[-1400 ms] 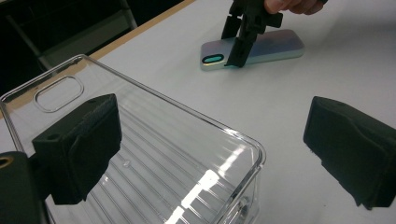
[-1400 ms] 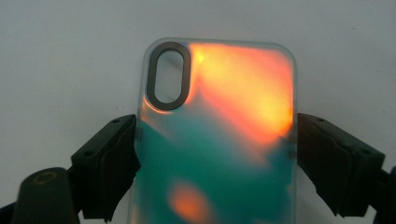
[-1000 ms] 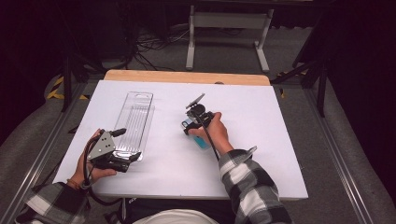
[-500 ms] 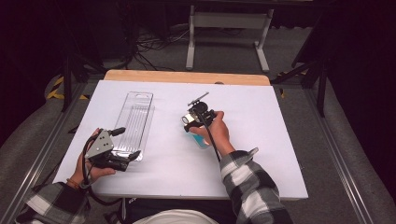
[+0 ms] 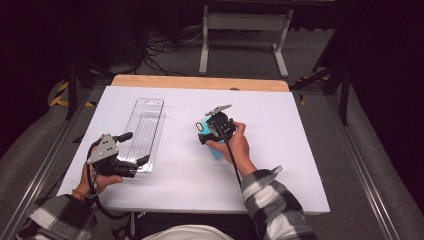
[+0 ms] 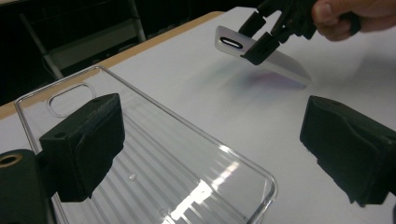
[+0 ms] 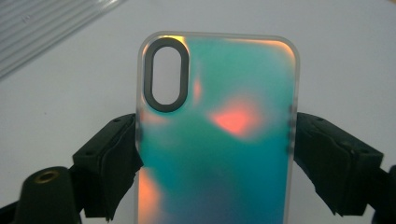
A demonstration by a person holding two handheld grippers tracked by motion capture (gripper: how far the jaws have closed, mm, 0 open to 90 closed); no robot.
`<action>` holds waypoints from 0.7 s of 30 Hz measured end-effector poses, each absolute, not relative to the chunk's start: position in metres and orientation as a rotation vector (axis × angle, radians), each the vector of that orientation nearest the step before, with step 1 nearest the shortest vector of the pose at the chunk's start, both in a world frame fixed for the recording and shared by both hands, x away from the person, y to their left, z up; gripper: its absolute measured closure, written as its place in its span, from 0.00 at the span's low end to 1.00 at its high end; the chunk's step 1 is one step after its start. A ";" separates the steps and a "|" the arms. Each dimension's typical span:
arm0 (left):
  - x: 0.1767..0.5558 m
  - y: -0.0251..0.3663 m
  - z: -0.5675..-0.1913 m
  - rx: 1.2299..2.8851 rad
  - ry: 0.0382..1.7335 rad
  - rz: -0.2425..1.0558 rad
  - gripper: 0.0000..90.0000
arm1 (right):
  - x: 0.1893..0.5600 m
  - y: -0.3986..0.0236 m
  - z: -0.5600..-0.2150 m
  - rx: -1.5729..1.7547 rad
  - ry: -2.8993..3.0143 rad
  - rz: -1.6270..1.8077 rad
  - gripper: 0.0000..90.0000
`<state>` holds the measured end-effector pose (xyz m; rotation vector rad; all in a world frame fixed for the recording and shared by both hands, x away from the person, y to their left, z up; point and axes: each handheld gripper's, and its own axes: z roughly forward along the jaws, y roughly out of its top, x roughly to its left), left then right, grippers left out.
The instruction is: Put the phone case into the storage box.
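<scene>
We hold the phone case [image 7: 219, 140] clamped by its long edges in the right claw [image 5: 212, 127], lifted clear of the white bench [image 5: 300, 150] near its centre. The iridescent teal-and-orange back faces the right gripper view, its oval camera cutout at eleven o'clock. We read no brand or writing on it. Our left claw [image 6: 215, 149] stands apart over the near end of the clear plastic tray [image 5: 145, 132], which lies at nine o'clock from the case.
</scene>
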<state>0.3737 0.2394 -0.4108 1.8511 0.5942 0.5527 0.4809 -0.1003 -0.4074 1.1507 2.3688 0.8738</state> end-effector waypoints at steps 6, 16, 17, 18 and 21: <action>0.381 0.233 -0.401 1.816 0.607 0.523 0.12 | 0.463 -0.107 -0.398 1.113 2.241 0.984 0.19; 0.393 0.216 -0.387 1.772 0.607 0.476 0.17 | 0.440 -0.104 -0.383 1.020 2.104 1.086 0.19; 0.395 0.213 -0.386 1.764 0.606 0.471 0.18 | 0.439 -0.103 -0.383 1.010 2.097 1.097 0.19; 0.396 0.211 -0.385 1.766 0.608 0.468 0.18 | 0.437 -0.102 -0.382 1.001 2.091 1.102 0.19; 0.399 0.204 -0.382 1.760 0.615 0.466 0.22 | 0.431 -0.101 -0.381 0.982 2.044 1.129 0.19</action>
